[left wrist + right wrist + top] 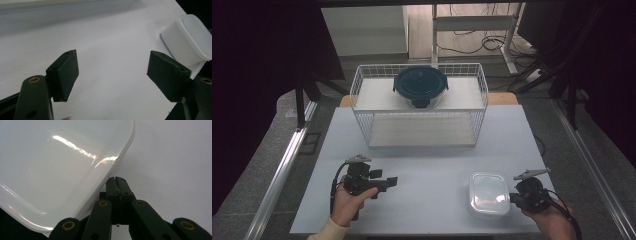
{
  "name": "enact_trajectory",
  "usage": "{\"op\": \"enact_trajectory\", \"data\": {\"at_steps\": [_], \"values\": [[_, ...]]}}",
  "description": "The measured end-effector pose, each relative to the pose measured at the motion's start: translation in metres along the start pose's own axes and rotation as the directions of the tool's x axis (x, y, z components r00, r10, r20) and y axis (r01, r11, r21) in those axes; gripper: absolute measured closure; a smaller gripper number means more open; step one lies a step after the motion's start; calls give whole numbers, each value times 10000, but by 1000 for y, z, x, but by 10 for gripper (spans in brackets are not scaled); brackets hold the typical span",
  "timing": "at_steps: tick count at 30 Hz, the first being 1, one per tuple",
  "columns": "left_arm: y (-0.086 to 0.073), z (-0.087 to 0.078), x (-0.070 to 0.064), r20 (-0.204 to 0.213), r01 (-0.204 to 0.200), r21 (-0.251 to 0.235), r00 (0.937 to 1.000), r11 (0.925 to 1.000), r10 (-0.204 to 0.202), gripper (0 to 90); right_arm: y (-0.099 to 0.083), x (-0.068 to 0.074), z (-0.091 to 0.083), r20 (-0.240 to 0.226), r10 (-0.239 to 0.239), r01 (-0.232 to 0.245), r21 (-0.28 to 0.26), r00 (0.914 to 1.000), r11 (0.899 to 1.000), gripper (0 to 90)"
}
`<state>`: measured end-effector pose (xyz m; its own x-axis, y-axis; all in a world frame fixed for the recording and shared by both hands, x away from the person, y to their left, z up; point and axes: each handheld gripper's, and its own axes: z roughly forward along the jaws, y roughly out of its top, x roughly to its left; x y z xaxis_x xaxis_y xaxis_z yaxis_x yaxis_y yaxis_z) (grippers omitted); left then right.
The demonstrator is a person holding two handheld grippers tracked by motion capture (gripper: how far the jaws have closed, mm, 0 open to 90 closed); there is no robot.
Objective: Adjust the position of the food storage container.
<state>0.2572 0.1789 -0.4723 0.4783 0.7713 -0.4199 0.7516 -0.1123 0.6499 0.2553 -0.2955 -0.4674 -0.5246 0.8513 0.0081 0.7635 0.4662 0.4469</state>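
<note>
Right gripper (117, 180) was clenched empty, jaws together beside the plastic box (488, 193) at the table's (422, 175) near right edge. Left gripper (112, 72) was released, jaws wide over bare table. Best to open before closing in: the box was smooth, translucent white, round-cornered, likely slippery.

L gripper (112, 72) fingers apart; R gripper (117, 181) fingers together.

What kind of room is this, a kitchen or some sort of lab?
Probably a lab or recording workspace, not a kitchen: a bare white table, loose cables on the floor, and dark curtains around it.
</note>
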Motion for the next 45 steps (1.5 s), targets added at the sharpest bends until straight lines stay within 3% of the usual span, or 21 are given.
{"op": "enact_trajectory", "data": {"at_steps": [7,28,35,36,45], "values": [[1,1,-1,3,-2,34,10000,10000,2,247,3,4,3,59,-56,56,-50,10000,10000,895],[2,1,1,-25,68,221,10000,9997,-68,238,39,40,28,-145,-947,946,-109,9954,9955,896],[2,-2,3,-63,84,145,9999,9999,-83,234,58,64,37,-467,-1639,1641,8,9854,9864,896],[3,-3,3,-64,106,132,9999,9999,-105,234,63,72,40,-584,-1873,1878,31,9806,9822,896],[3,-5,6,-139,77,87,9999,9999,-76,234,80,97,47,-986,-2553,2570,46,9618,9664,896]]}}
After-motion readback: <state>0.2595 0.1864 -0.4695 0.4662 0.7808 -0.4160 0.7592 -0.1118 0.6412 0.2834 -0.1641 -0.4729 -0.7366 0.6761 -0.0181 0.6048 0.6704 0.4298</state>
